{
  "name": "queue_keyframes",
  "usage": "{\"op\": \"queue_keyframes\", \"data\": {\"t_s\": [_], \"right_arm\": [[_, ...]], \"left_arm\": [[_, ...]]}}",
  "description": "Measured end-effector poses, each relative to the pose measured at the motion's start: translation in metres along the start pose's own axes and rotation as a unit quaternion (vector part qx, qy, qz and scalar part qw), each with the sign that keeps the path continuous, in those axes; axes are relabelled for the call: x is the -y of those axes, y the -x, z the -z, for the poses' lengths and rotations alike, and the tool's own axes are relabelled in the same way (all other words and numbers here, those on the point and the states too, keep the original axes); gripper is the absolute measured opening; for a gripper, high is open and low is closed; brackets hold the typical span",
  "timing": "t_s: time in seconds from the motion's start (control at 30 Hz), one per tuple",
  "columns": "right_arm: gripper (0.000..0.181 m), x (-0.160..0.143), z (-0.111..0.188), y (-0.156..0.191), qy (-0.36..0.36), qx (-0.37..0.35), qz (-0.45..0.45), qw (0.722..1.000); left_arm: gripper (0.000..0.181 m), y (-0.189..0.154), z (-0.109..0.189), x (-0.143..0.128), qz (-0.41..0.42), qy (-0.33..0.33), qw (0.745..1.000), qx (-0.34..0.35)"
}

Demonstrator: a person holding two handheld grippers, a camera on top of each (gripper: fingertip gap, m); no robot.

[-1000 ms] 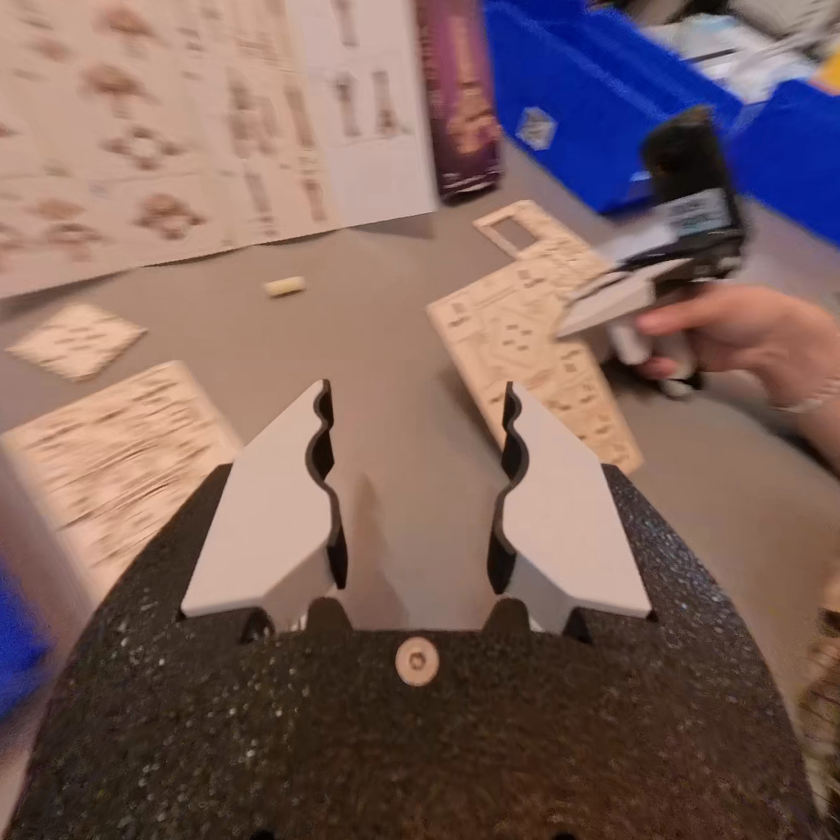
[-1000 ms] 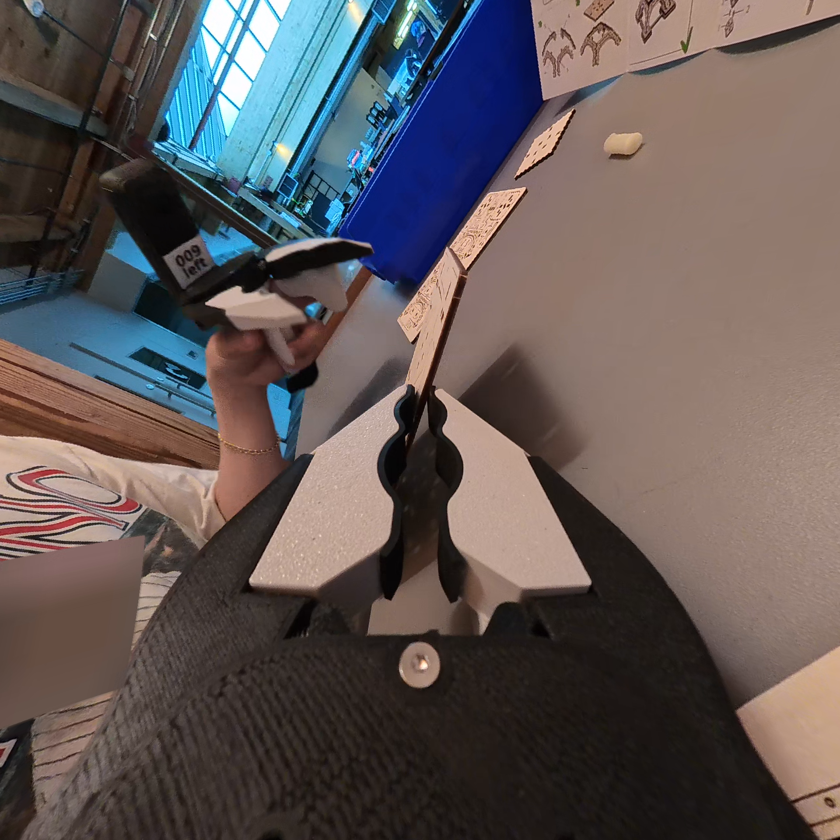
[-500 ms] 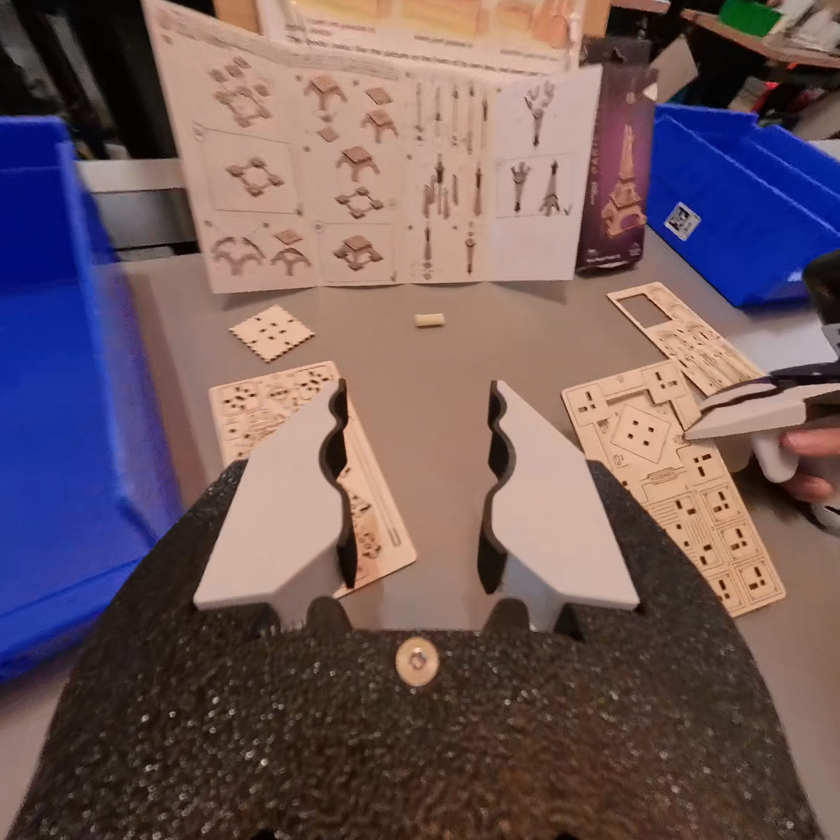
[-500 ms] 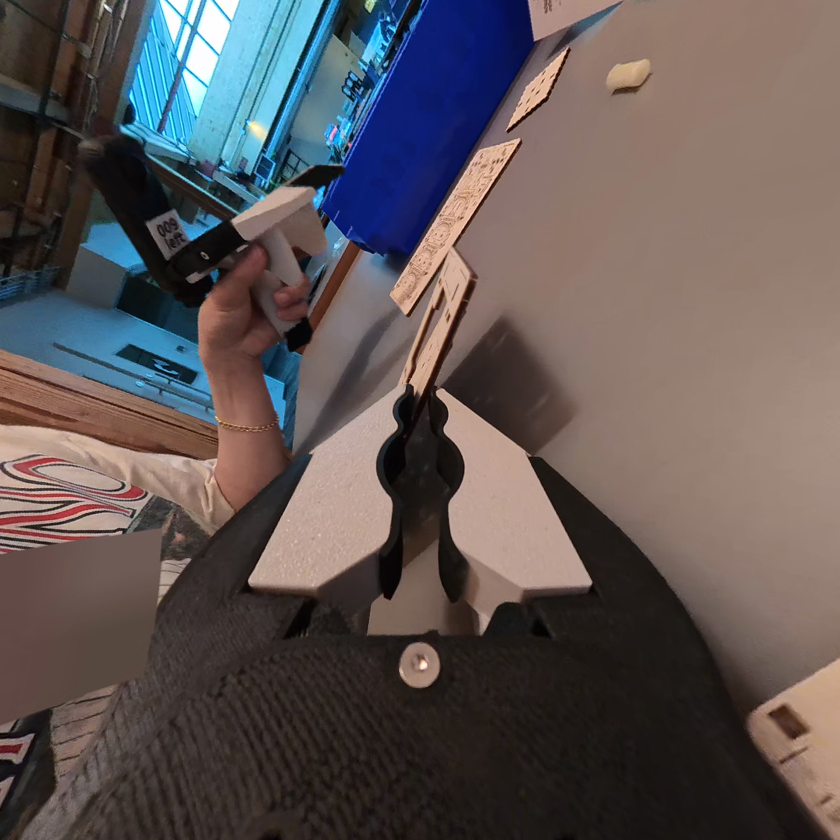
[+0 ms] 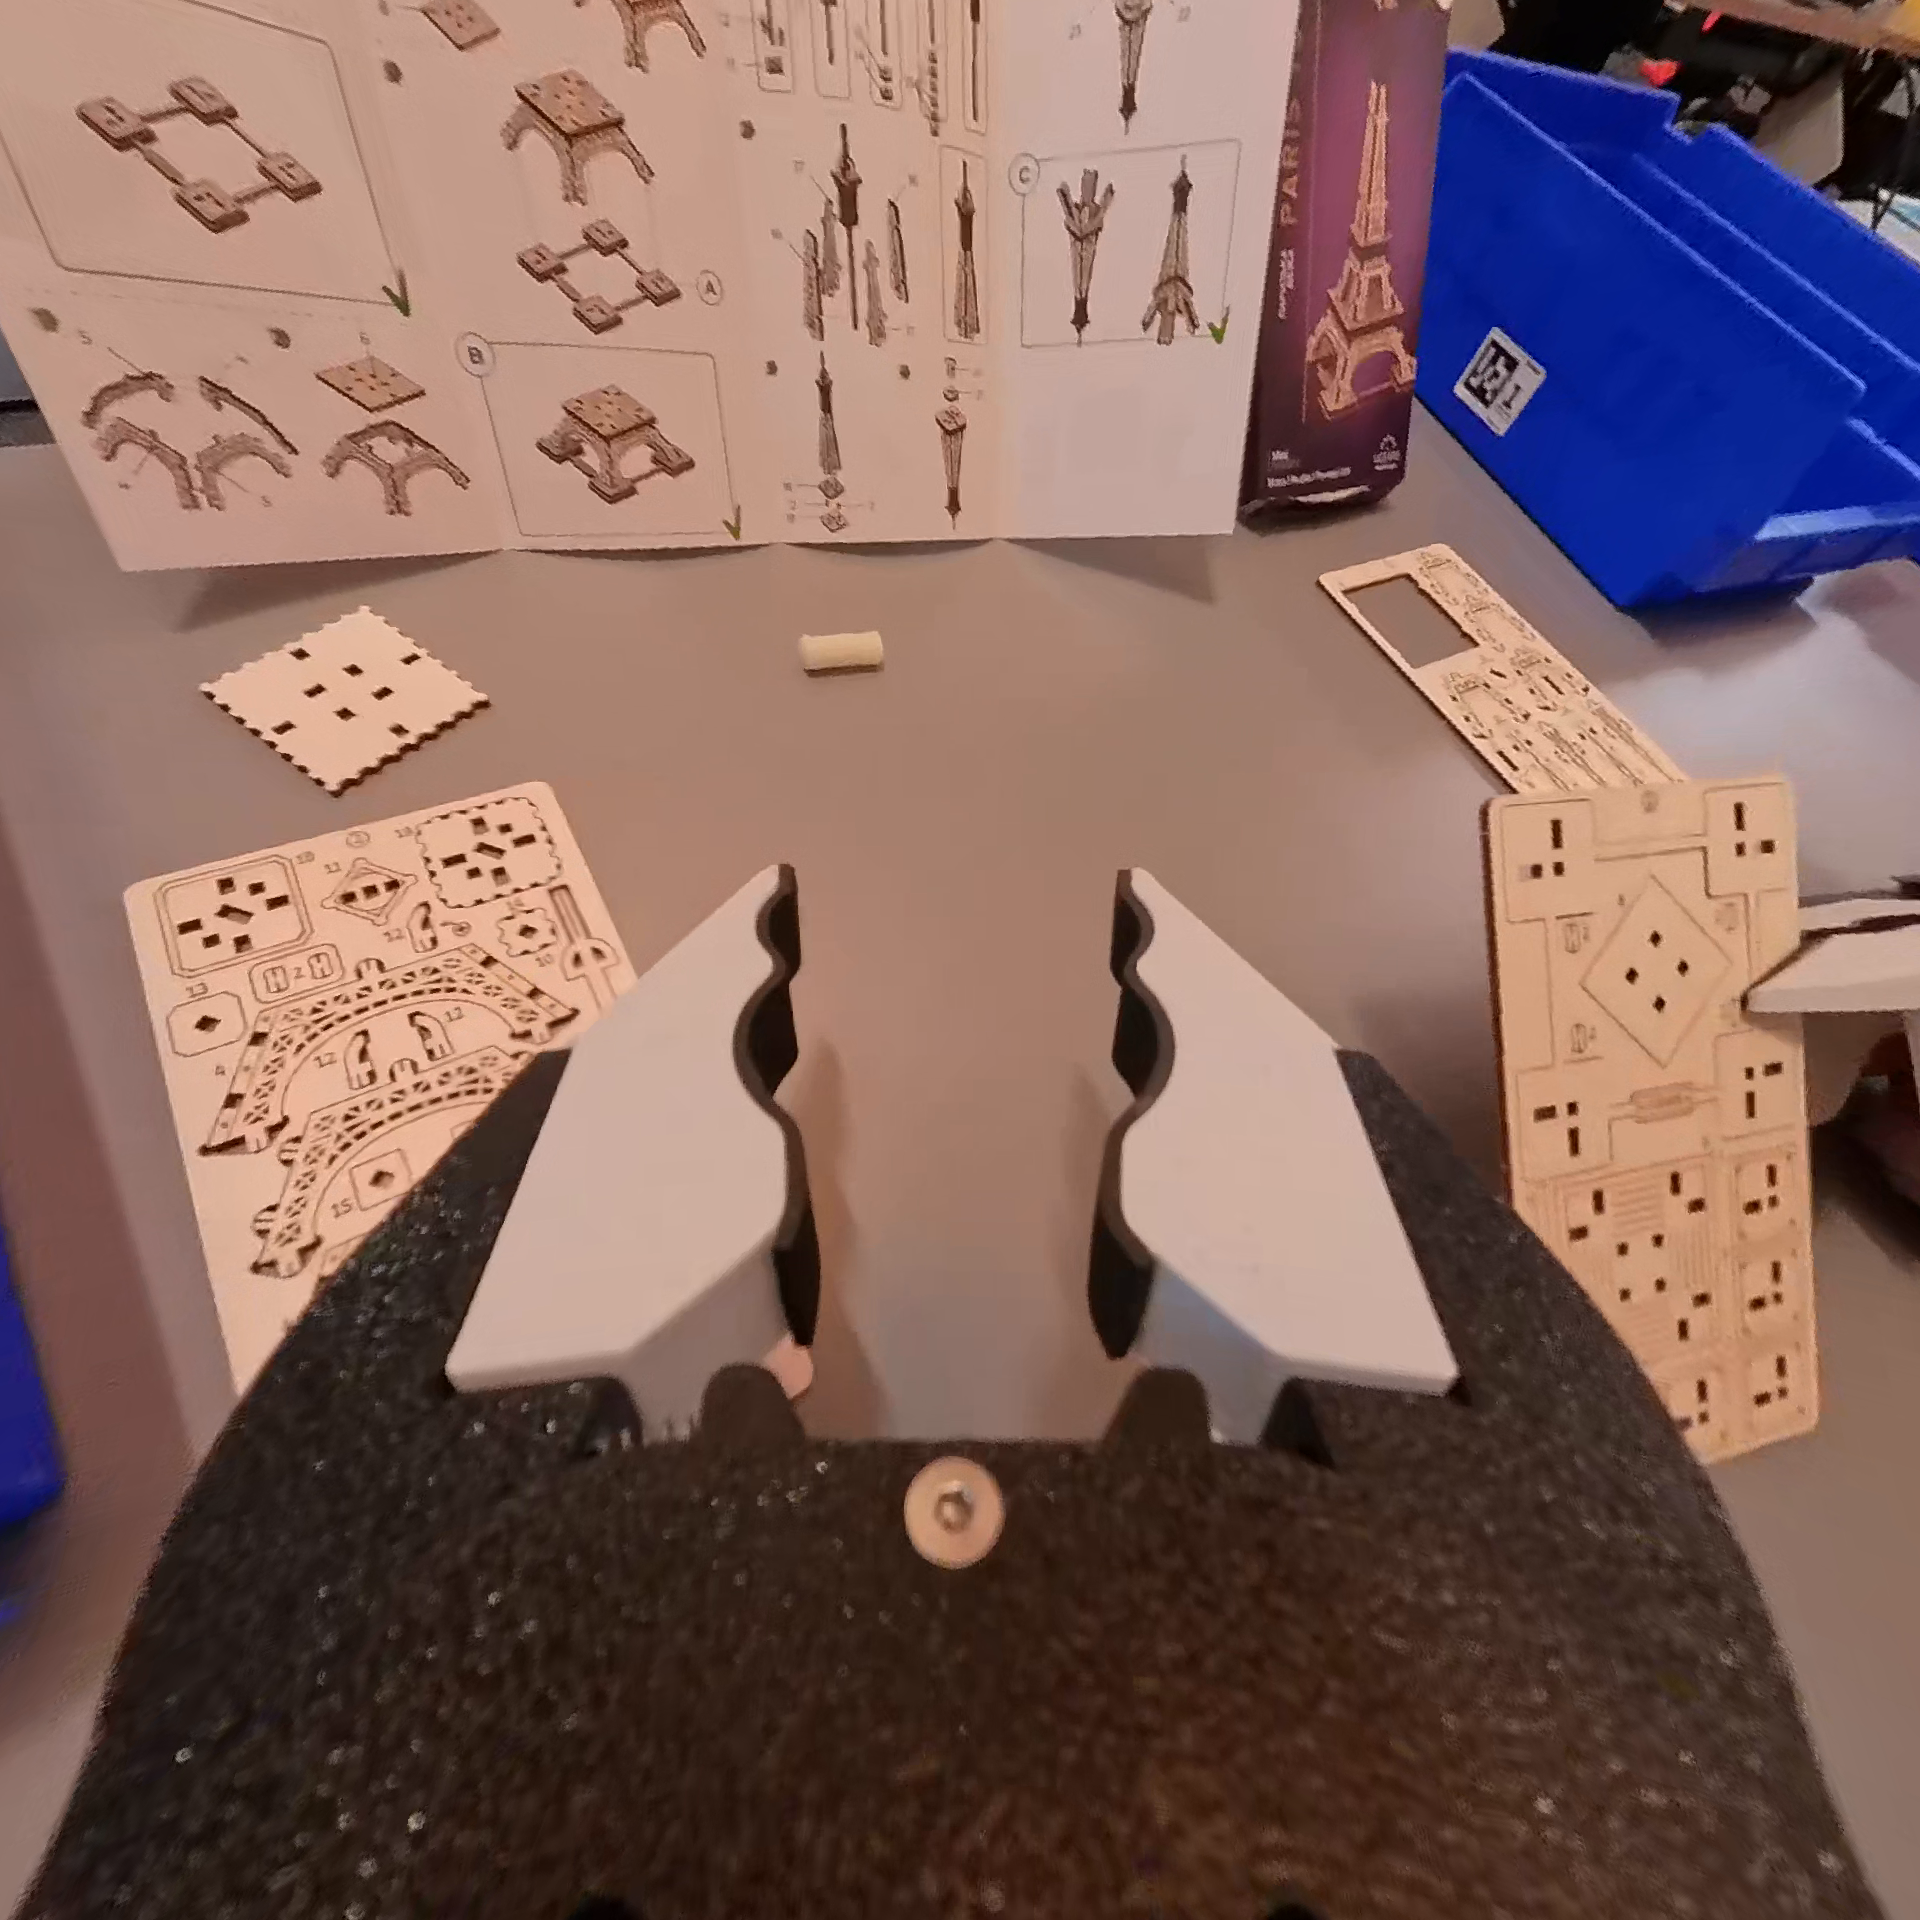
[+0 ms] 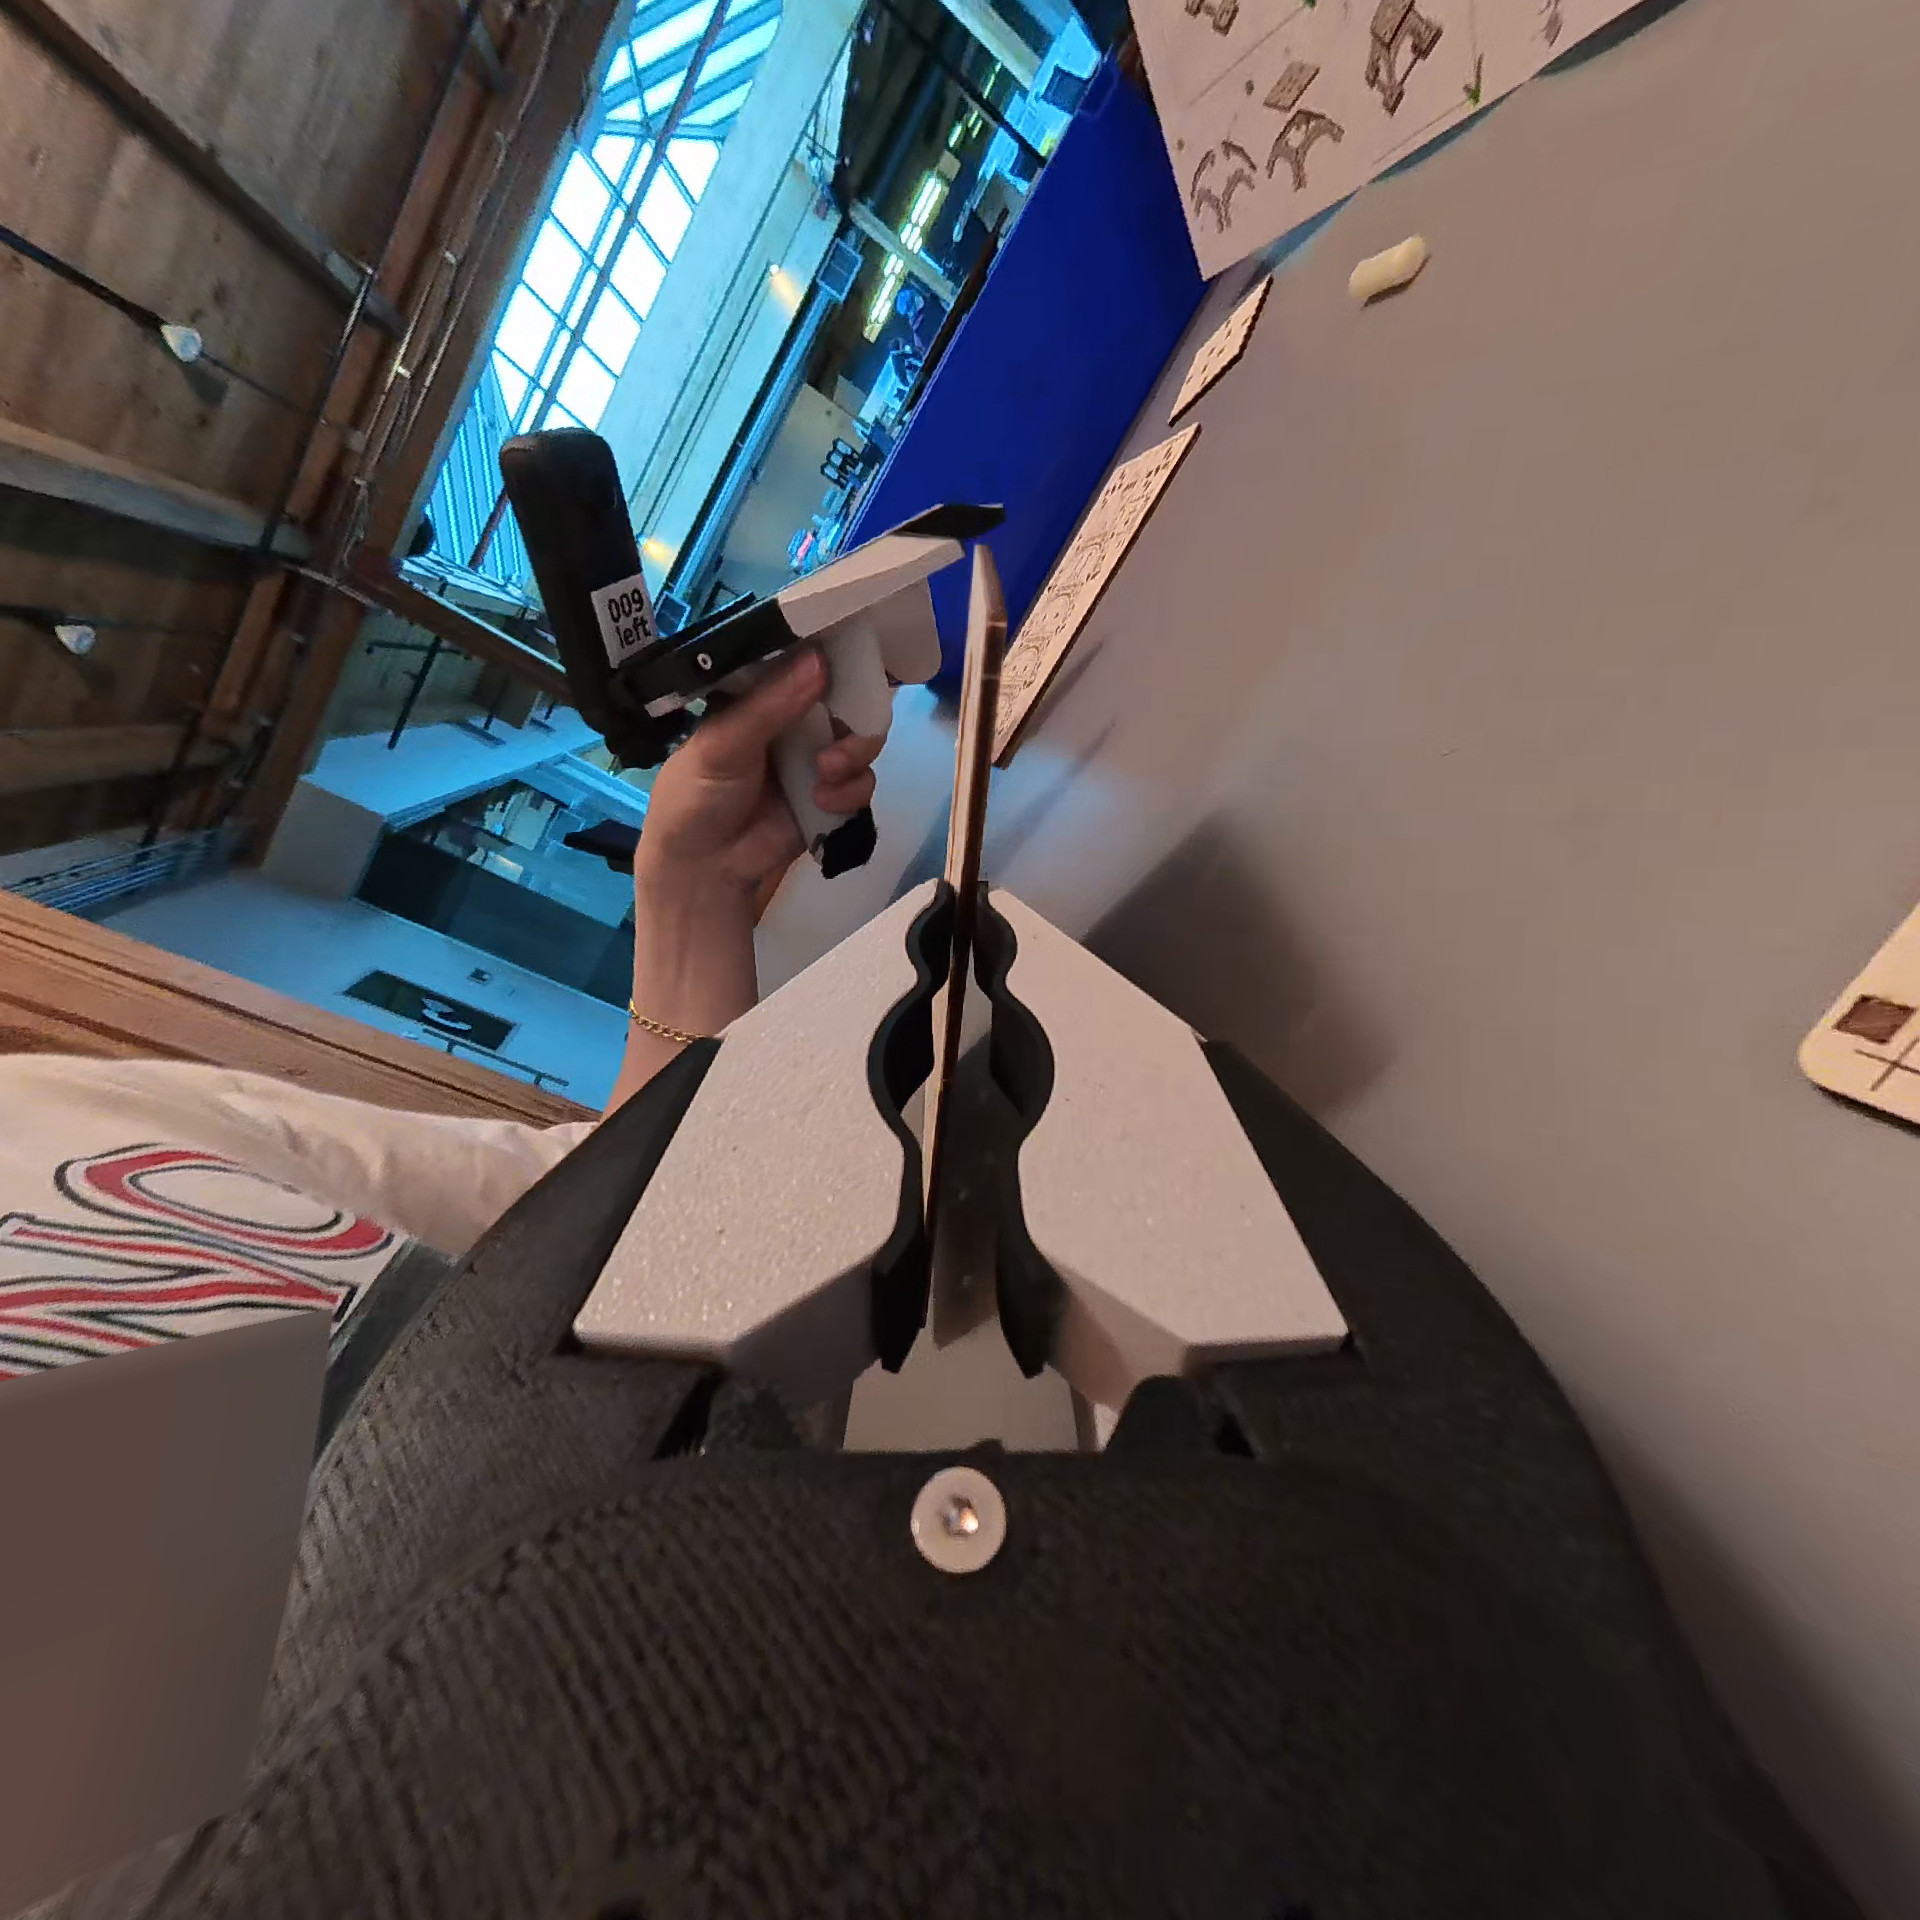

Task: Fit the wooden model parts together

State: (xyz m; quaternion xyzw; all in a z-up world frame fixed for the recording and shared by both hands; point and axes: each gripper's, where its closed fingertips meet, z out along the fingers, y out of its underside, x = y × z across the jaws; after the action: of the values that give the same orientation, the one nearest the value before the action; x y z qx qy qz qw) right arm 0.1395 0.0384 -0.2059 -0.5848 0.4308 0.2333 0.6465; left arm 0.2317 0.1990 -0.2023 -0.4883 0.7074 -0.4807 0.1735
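My left gripper (image 5: 956,878) is open and empty above the grey table, pointing at the standing instruction sheet. My right gripper (image 6: 966,904) is shut on a wooden parts sheet (image 6: 971,717), which I see edge-on and raised off the table. In the left wrist view that sheet (image 5: 1652,1091) stands at the right with the right gripper (image 5: 1787,966) pinching its right edge. In the right wrist view the left gripper (image 6: 951,530), held by a hand, is just left of the sheet's far end. A second parts sheet with arch pieces (image 5: 353,1039) lies flat at the left.
A small square wooden plate (image 5: 343,696), a small white cylinder (image 5: 842,652) and another parts sheet (image 5: 1496,675) lie on the table. The instruction sheet (image 5: 623,260) and a purple box (image 5: 1340,260) stand at the back. Blue bins (image 5: 1662,312) are at the right, and another (image 5: 21,1351) at the left. My left gripper is the nearer one to the small white cylinder (image 5: 842,652): about 12 cm, against 25 cm. Look for it in the right wrist view (image 6: 1376,278) too.
My left gripper swung left to face the instruction sheet and came closer to the table. The right gripper turned the held sheet edge-on, and the left gripper now sits near its far end.
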Motion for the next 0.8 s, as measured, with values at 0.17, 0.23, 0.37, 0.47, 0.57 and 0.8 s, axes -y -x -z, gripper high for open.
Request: {"op": "queue_keyframes", "data": {"t_s": [0.17, 0.23, 0.37, 0.47, 0.57, 0.8], "right_arm": [[0.001, 0.001, 0.001, 0.001, -0.009, -0.003, 0.012, 1.000], [0.001, 0.001, 0.001, 0.001, -0.009, -0.002, 0.012, 1.000], [0.001, 0.003, 0.002, 0.000, -0.014, -0.003, 0.009, 1.000], [0.001, 0.003, 0.002, -0.001, -0.013, -0.008, 0.011, 1.000], [0.001, 0.003, 0.002, -0.001, -0.014, -0.010, 0.013, 1.000], [0.002, 0.002, 0.000, -0.005, -0.011, -0.026, 0.017, 0.999]], "left_arm": [[0.056, 0.010, 0.001, 0.002, 0.003, -0.008, 1.000, 0.018], [0.056, 0.008, 0.001, 0.001, 0.006, -0.008, 1.000, 0.011], [0.055, 0.006, 0.001, 0.000, 0.009, -0.005, 1.000, -0.003], [0.055, -0.001, 0.001, -0.001, 0.006, 0.003, 1.000, -0.023], [0.055, -0.010, 0.000, -0.004, 0.013, 0.008, 0.999, -0.044], [0.055, -0.037, -0.004, -0.010, -0.004, 0.031, 0.995, -0.094]]}}
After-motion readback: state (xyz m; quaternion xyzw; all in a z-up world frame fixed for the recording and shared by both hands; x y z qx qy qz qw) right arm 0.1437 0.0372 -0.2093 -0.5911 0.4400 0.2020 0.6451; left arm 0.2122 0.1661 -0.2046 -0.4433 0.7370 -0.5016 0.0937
